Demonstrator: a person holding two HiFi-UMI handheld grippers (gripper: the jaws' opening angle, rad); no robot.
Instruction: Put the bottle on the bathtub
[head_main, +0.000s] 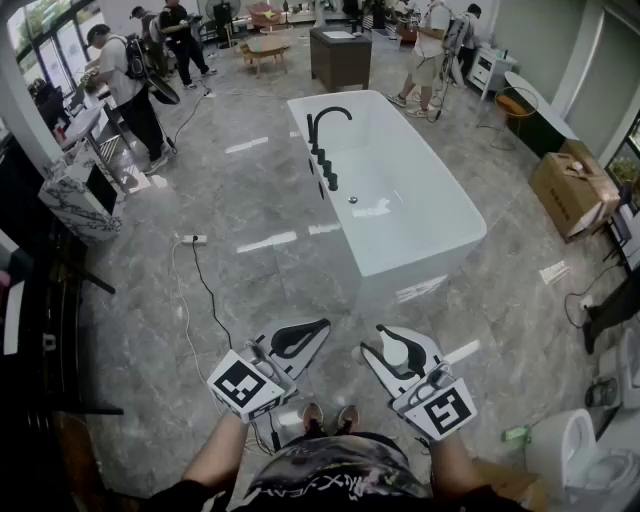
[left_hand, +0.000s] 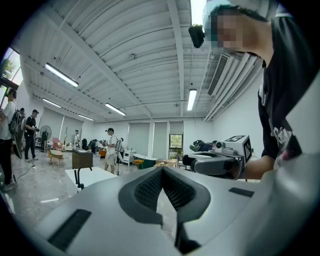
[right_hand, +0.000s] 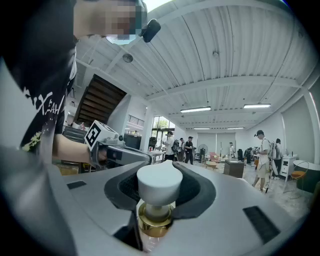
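Observation:
The white bathtub (head_main: 420, 215) stands on the grey floor ahead of me, with a black faucet (head_main: 325, 140) on its left rim. It also shows low at the left of the left gripper view, as the tub (left_hand: 97, 176). My right gripper (head_main: 388, 335) is shut on the bottle (head_main: 395, 352), held upright well short of the tub. The bottle's white cap (right_hand: 159, 186) and gold collar sit between the pads. My left gripper (head_main: 315, 328) is beside it, jaws shut with nothing in them; the pads meet at the tip (left_hand: 162, 169).
A power strip (head_main: 195, 239) and its black cable lie on the floor to the left. A toilet (head_main: 570, 450) stands at the lower right, a cardboard box (head_main: 565, 190) at the right, a marble block (head_main: 80, 205) at the left. Several people stand far back.

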